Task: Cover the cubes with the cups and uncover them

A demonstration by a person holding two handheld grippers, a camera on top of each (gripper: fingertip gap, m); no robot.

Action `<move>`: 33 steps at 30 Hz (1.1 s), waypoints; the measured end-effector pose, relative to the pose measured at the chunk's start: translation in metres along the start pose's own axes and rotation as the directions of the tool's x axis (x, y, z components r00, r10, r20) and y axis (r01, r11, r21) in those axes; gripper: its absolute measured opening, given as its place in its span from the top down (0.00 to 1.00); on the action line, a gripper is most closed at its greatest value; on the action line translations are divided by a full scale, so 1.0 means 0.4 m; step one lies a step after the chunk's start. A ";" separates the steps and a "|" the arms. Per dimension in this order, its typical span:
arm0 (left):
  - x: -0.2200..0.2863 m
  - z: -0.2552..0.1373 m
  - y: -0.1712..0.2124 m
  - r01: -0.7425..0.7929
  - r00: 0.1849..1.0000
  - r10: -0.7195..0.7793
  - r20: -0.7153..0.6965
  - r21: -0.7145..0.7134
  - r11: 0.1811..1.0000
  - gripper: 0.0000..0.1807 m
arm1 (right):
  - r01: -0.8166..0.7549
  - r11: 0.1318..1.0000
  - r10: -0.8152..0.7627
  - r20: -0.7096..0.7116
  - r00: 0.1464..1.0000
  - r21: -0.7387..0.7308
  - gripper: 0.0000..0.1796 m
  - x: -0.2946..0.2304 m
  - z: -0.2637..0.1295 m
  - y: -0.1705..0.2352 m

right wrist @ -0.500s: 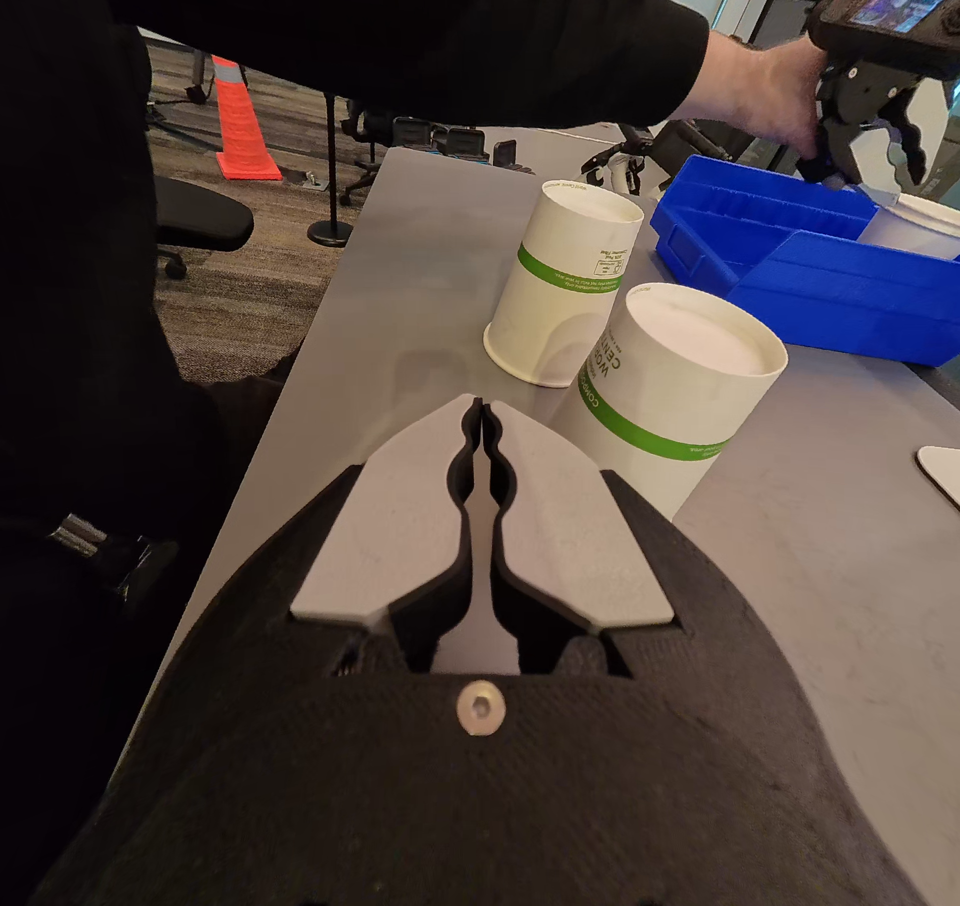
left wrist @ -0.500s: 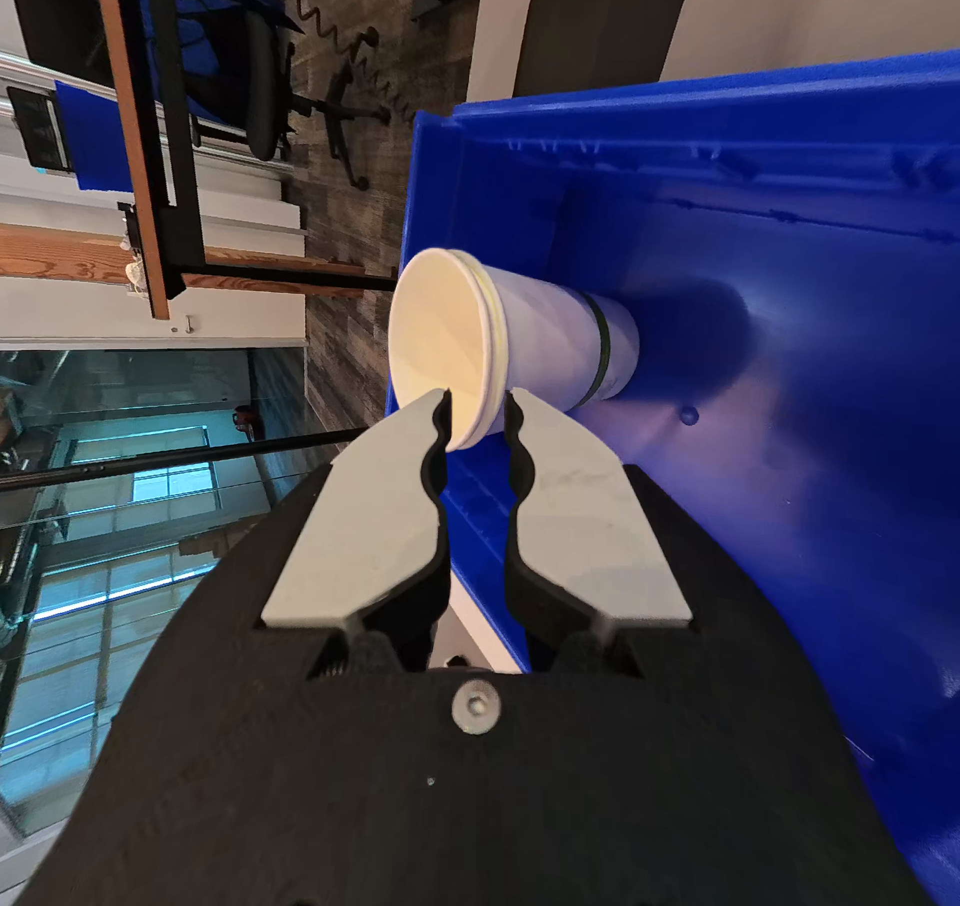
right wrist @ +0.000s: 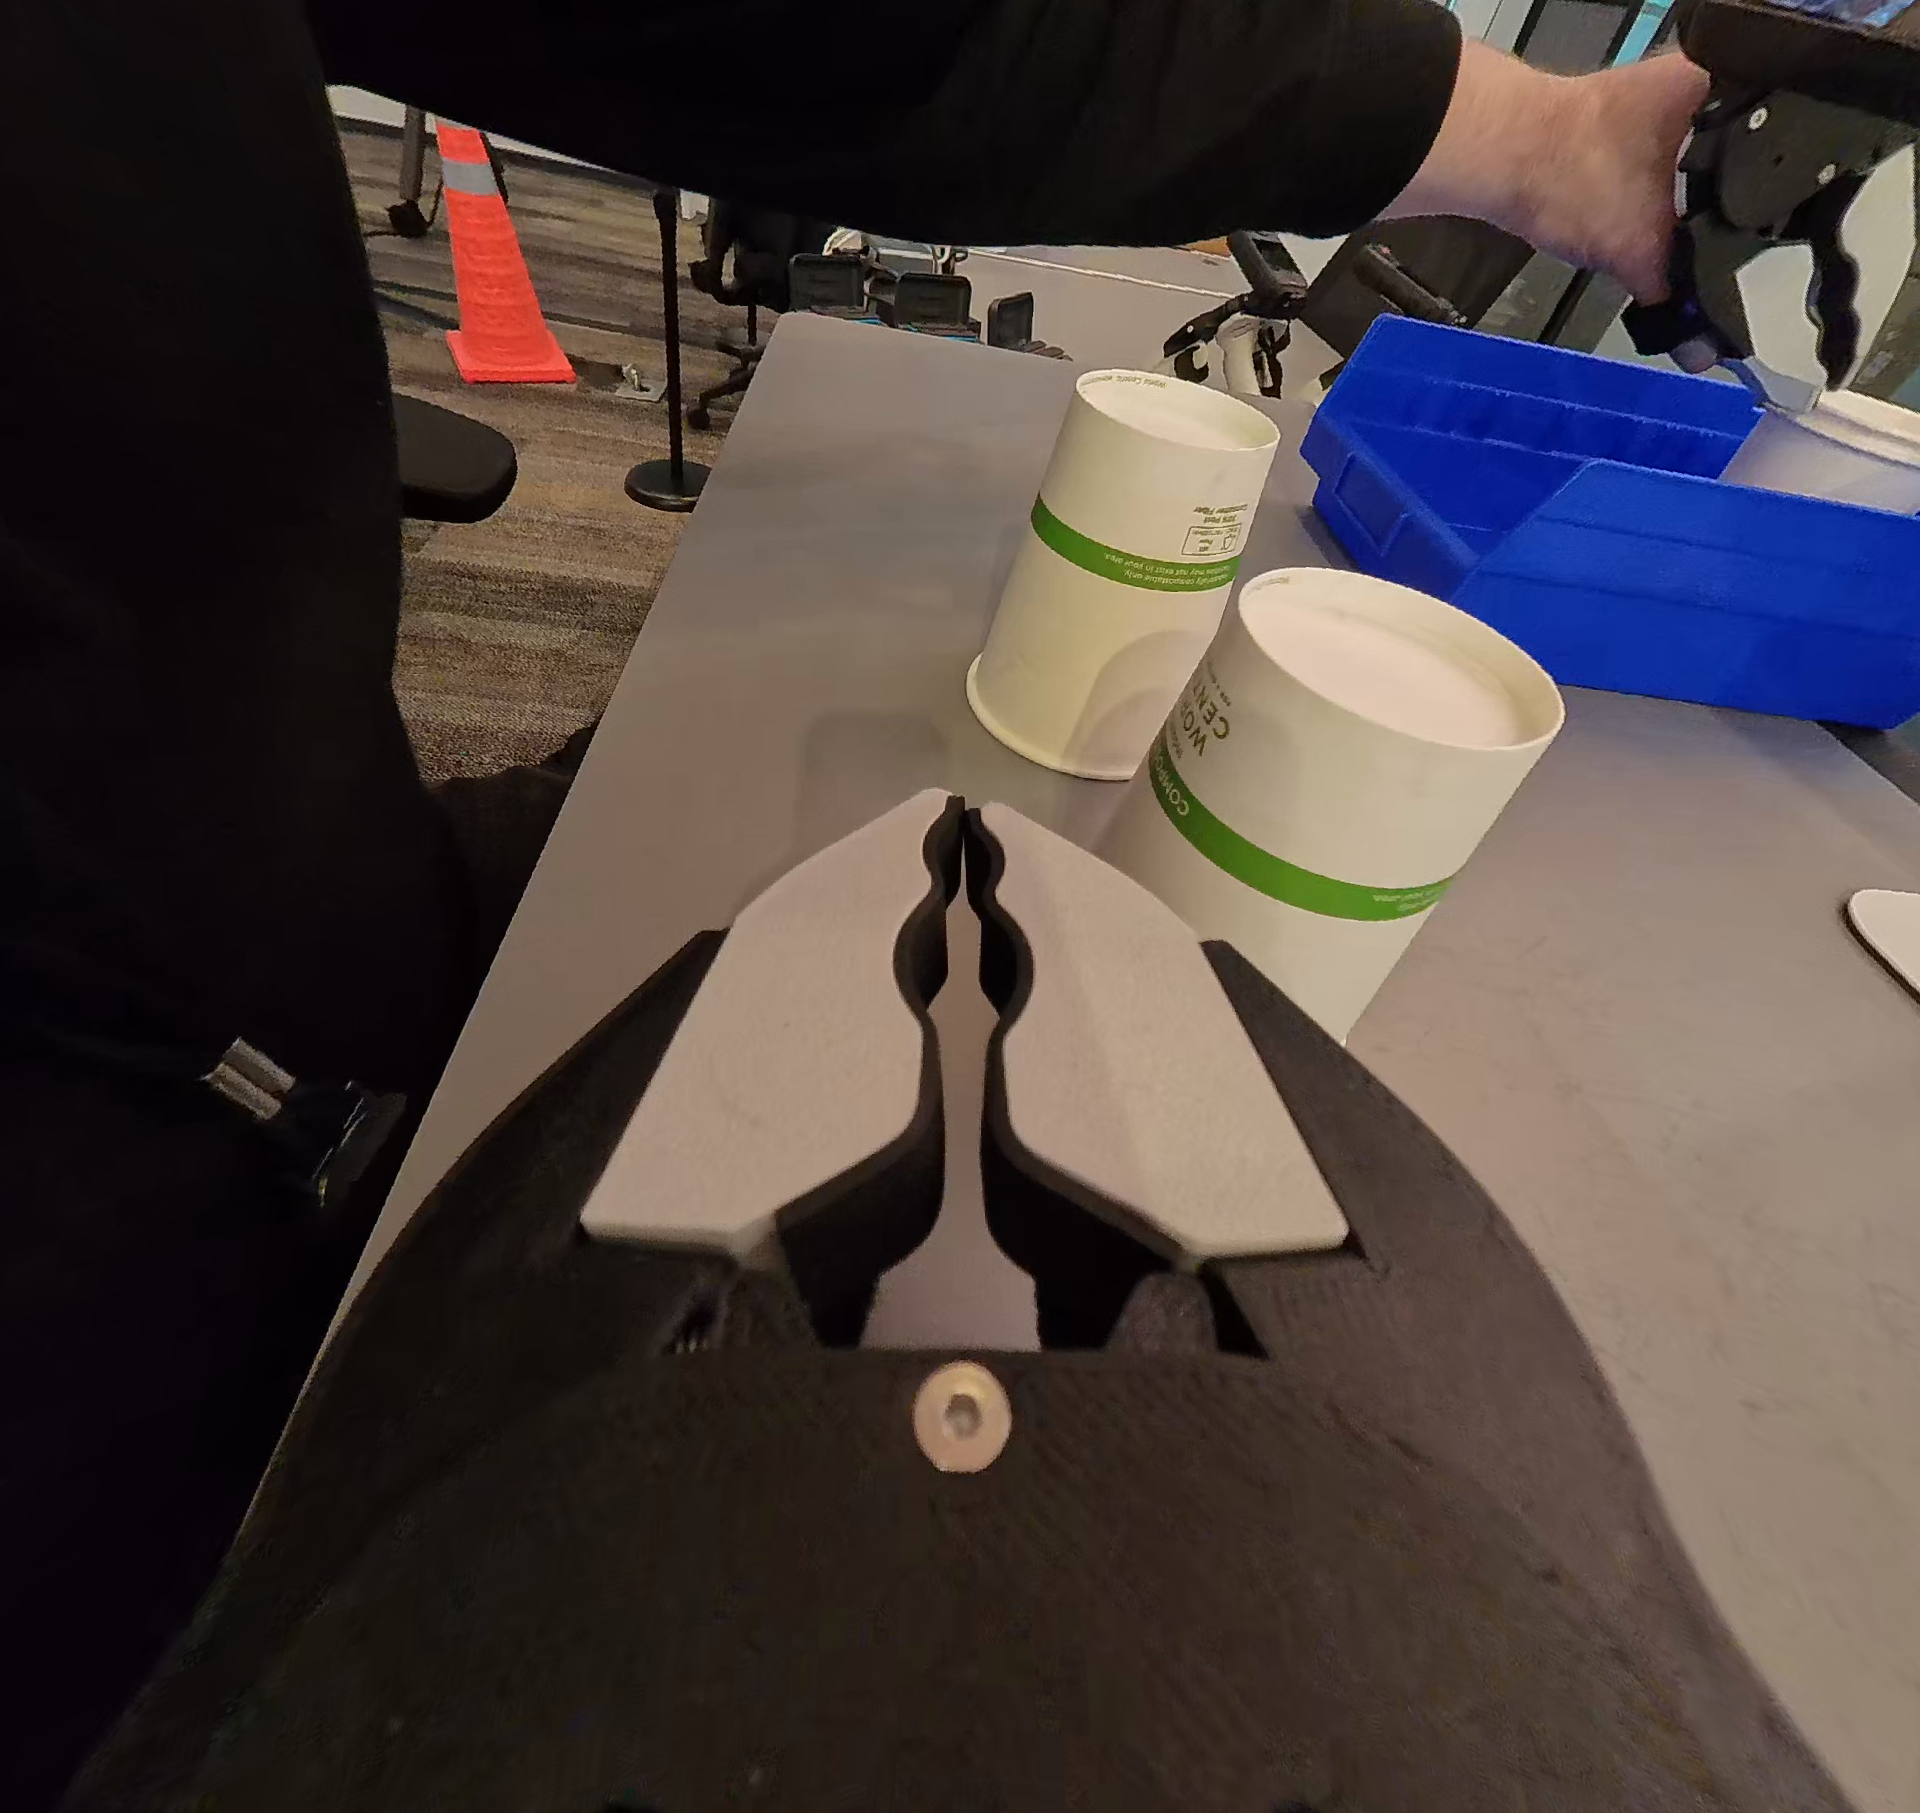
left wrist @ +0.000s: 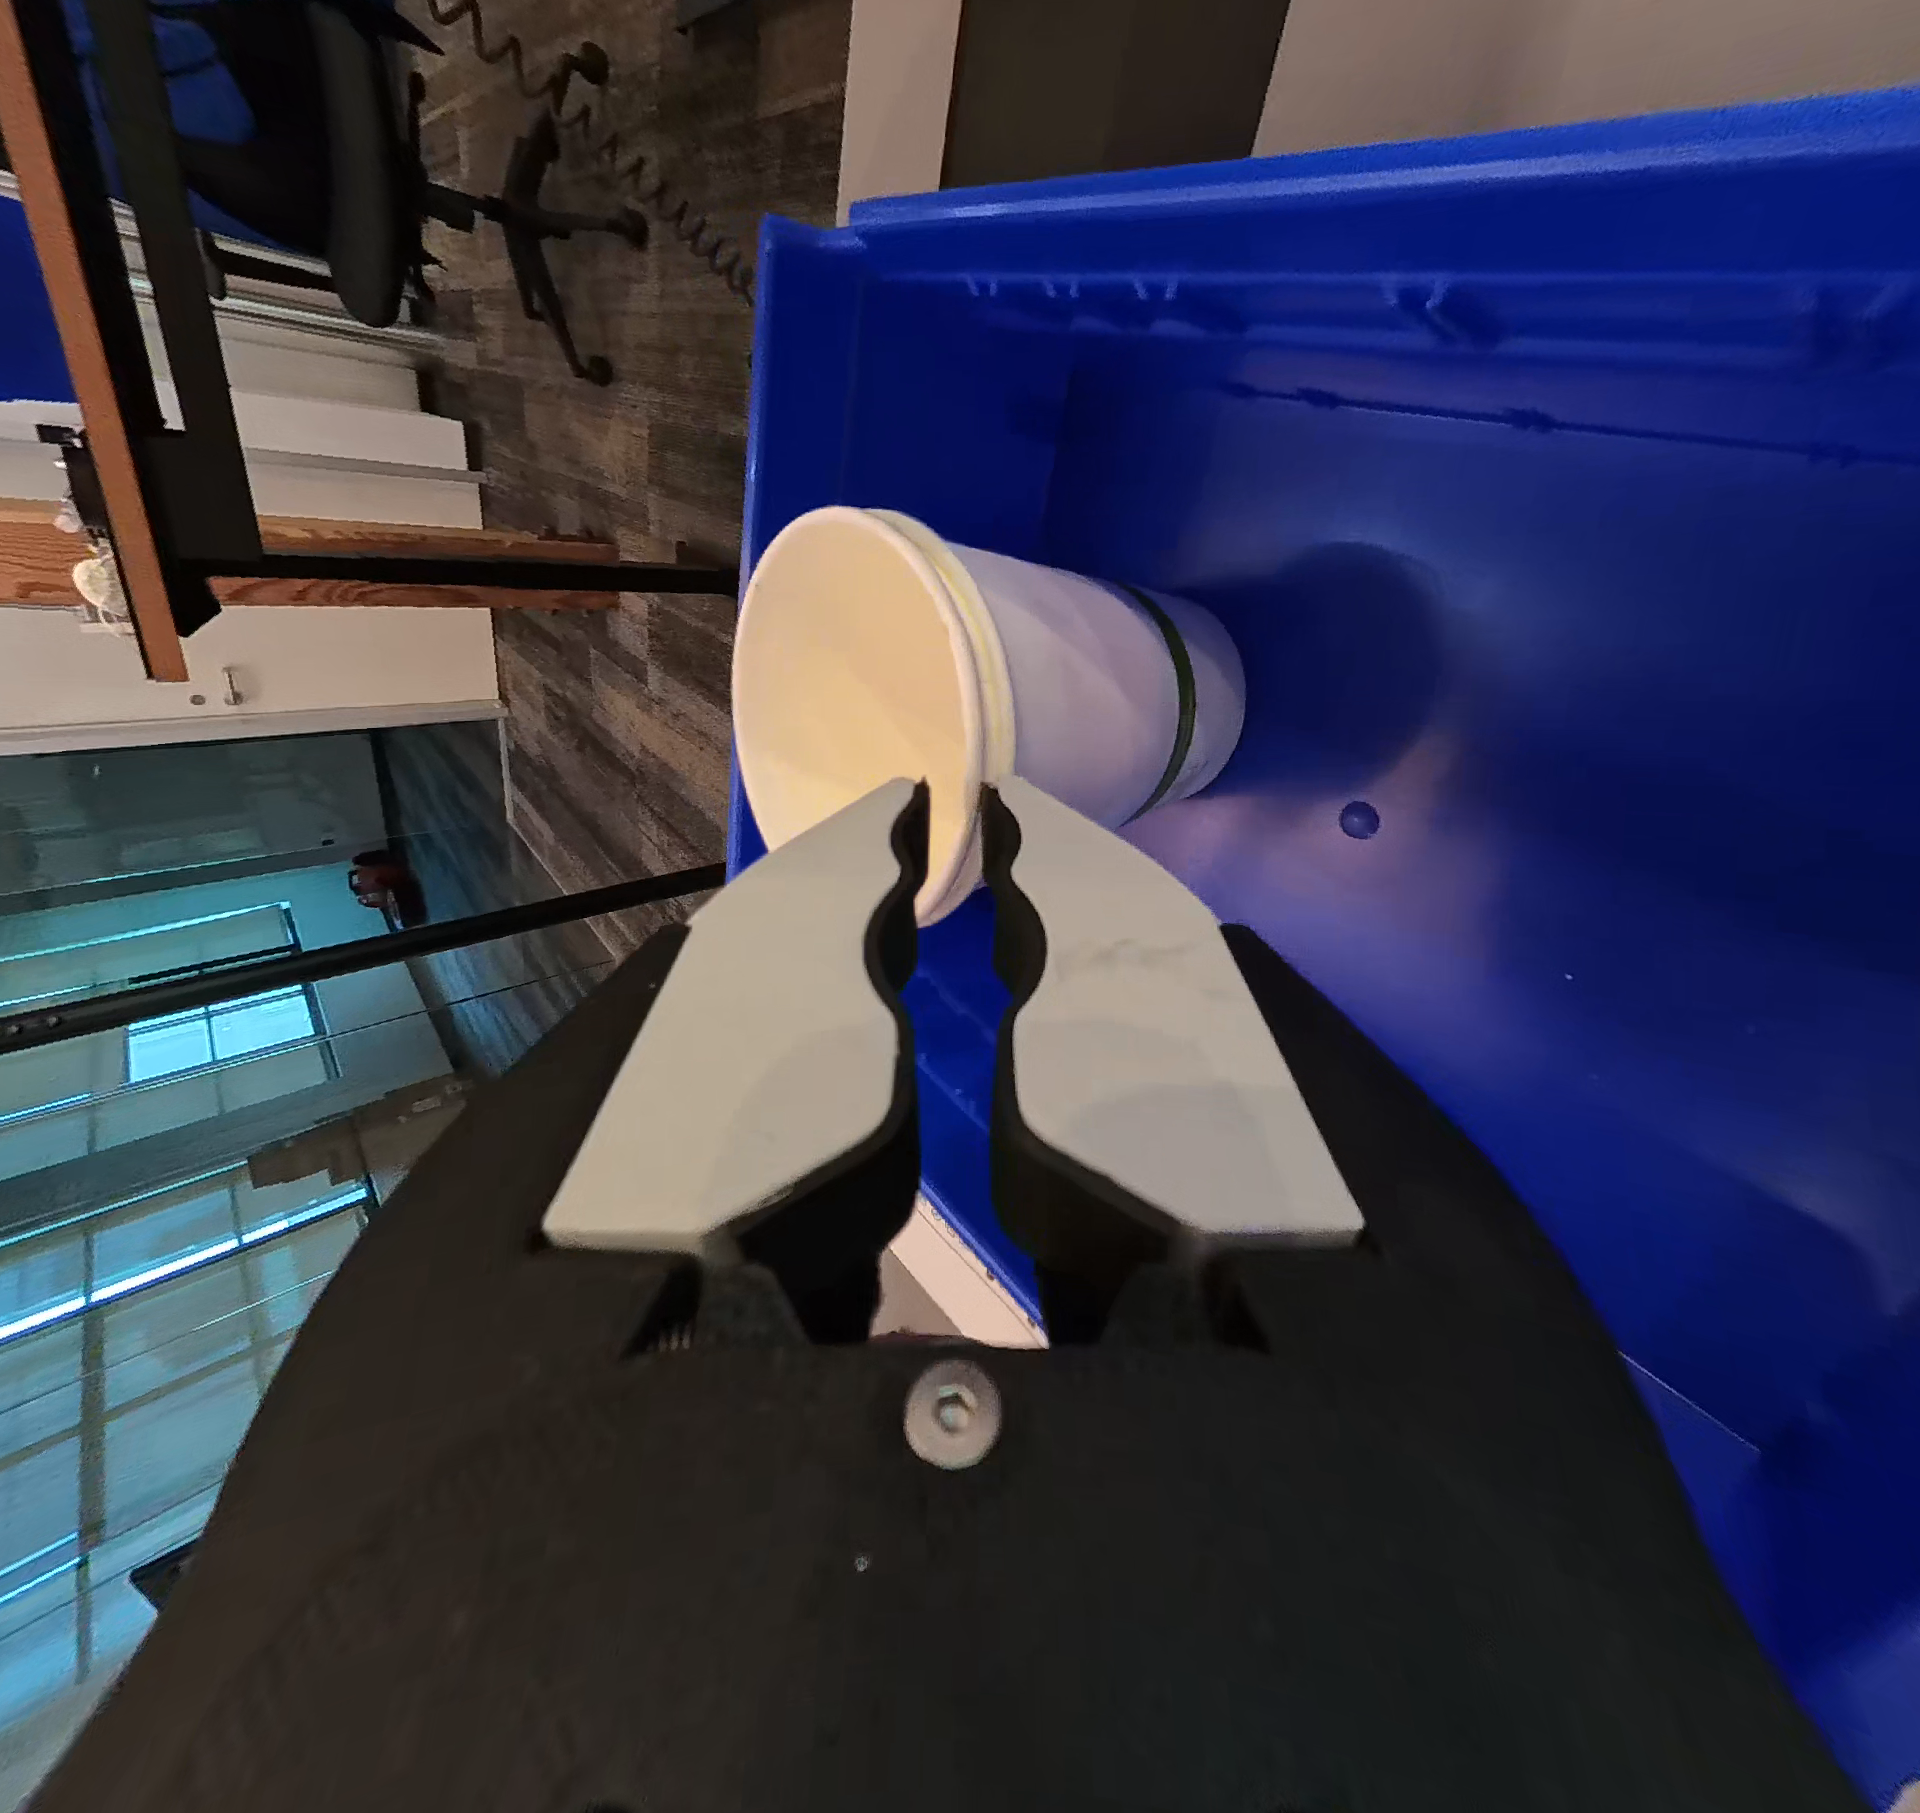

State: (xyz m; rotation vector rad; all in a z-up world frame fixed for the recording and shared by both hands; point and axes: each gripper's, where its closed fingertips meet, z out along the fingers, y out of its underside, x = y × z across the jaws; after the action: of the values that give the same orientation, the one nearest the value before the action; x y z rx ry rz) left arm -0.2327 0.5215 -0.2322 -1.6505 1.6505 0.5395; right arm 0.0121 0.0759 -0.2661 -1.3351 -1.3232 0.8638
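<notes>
Pinched by its rim in the left gripper (left wrist: 951,797), the nested paper cups (left wrist: 977,693) (inside the blue bin (left wrist: 1558,361)) should be lifted straight out — no twisting; the right gripper (right wrist: 963,813) hangs closed, empty.

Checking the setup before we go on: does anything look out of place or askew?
Nothing stands out. Two cups stand upside down on the grey table, close together. The left gripper pinches the rim of nested cups in the blue bin. No cubes are visible.

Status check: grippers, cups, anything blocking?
Left hand-held gripper pinching cup stack rim in blue bin. Right hand-held gripper shut, empty. Two inverted cups unobstructed.
</notes>
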 end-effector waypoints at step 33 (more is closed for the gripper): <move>-0.029 -0.041 -0.027 -0.032 0.996 0.033 0.083 -0.009 0.999 0.99 | 0.001 1.000 -0.001 0.014 1.000 -0.004 1.00 -0.004 0.000 0.001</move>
State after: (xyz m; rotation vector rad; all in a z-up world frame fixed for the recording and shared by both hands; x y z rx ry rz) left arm -0.2264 0.5163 -0.2109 -1.5877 1.6192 0.6231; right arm 0.0119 0.0743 -0.2669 -1.3335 -1.3368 0.8719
